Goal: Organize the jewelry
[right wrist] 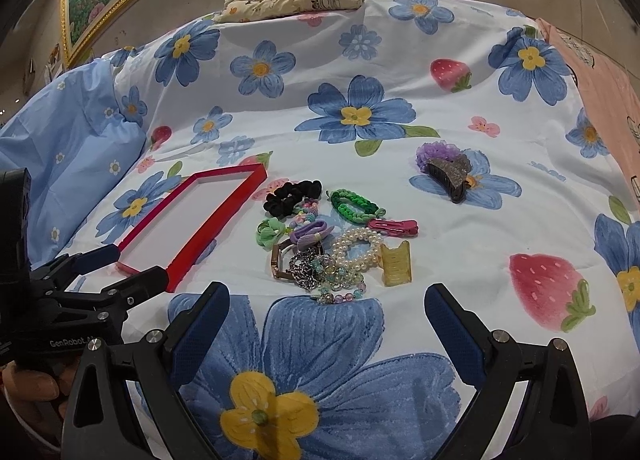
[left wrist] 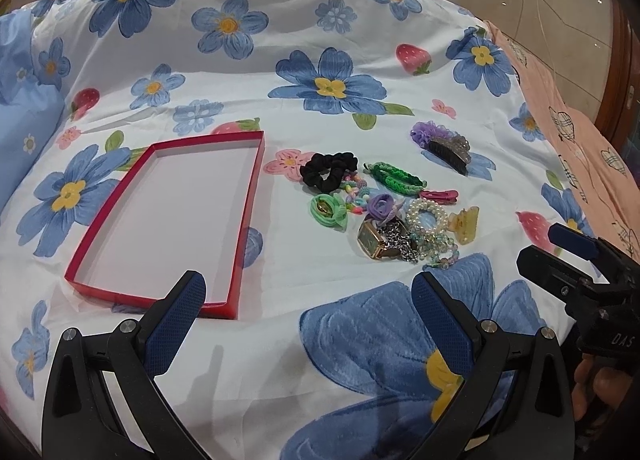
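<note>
Both grippers — left gripper [left wrist: 308, 296], right gripper [right wrist: 326, 308] — are spread wide, holding nothing. The pearl bracelet [right wrist: 357, 250] is light, slippery and apparently tangled with the chain [right wrist: 306, 272] — pinch its outer strand.

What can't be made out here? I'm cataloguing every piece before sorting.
- Watch dial: too small to read in the left wrist view; only its strap shows in the right.
- Chain and bead strands: tangled, count unclear.
- Purple scrunchie: partly covered by the dark claw clip.
</note>
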`<state>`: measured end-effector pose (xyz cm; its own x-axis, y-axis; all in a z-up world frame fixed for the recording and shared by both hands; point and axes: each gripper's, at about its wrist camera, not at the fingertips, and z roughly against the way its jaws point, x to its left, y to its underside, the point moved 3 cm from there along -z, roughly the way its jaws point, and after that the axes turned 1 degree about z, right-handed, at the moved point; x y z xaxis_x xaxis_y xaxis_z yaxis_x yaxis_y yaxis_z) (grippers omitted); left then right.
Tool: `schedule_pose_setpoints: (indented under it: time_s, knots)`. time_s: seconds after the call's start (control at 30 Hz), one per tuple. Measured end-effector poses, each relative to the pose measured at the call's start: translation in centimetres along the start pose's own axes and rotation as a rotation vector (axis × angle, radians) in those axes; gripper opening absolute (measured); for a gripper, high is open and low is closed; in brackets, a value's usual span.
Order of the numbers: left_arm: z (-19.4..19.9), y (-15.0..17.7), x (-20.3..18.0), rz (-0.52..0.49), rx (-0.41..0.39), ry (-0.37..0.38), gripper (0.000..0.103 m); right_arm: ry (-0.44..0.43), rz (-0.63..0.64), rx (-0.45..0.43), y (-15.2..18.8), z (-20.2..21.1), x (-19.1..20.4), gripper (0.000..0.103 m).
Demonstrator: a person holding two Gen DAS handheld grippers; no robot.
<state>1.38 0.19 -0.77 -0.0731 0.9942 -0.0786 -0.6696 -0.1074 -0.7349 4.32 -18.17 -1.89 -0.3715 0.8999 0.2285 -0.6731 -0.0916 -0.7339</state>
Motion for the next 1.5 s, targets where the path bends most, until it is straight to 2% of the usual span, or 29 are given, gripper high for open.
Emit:
schedule_pose_setpoints:
  time_s: [0.23,0.7,0.87,0.93,1.1,1.23,1.3,1.33,1.5]
  knots:
    - [-1.4,-1.1,0.8,0.013,0.031,0.009,0.103,0.0,-0.007,0.001,-0.9,-0.6,-0.5,0.099]
    - [-4.7,-3.8,3.2,0.048,0.09,0.046,0.103,-0.065,-0.049,0.043,-3.6,-3.9,-1.9,0.098]
    - [-6.8,-6.0,3.2,0.028,0.114,0.056,0.096,-0.077,-0.05,0.073,-5.3,-5.9,-3.1,0.084]
    - [-7.9,-7.0,3.1,0.014,0.123,0.057,0.09,-0.074,-0.042,0.095,-6.2,-7.0,-3.5,0.079]
    - [-11.2,-9.0,2.9,-0.011,0.166,0.078,0.081,-0.065,0.002,0.145,-8.2,-10.1,-4.5,0.075]
    - [-13.7,-10.3,2.4,-0.037,0.196,0.094,0.078,-0.069,0.003,0.206,-8.8,-13.2,-5.7,0.064]
    - [-15.1,-10.7,2.4,-0.039,0.22,0.097,0.067,-0.07,0.008,0.241,-8.8,-14.5,-6.0,0.056]
    - [-15.8,-10.9,2.4,-0.043,0.233,0.102,0.066,-0.07,0.011,0.256,-8.7,-15.1,-6.2,0.052]
    - [-19.2,-11.3,1.8,-0.082,0.294,0.105,0.066,-0.073,0.048,0.312,-9.0,-17.5,-6.4,0.05]
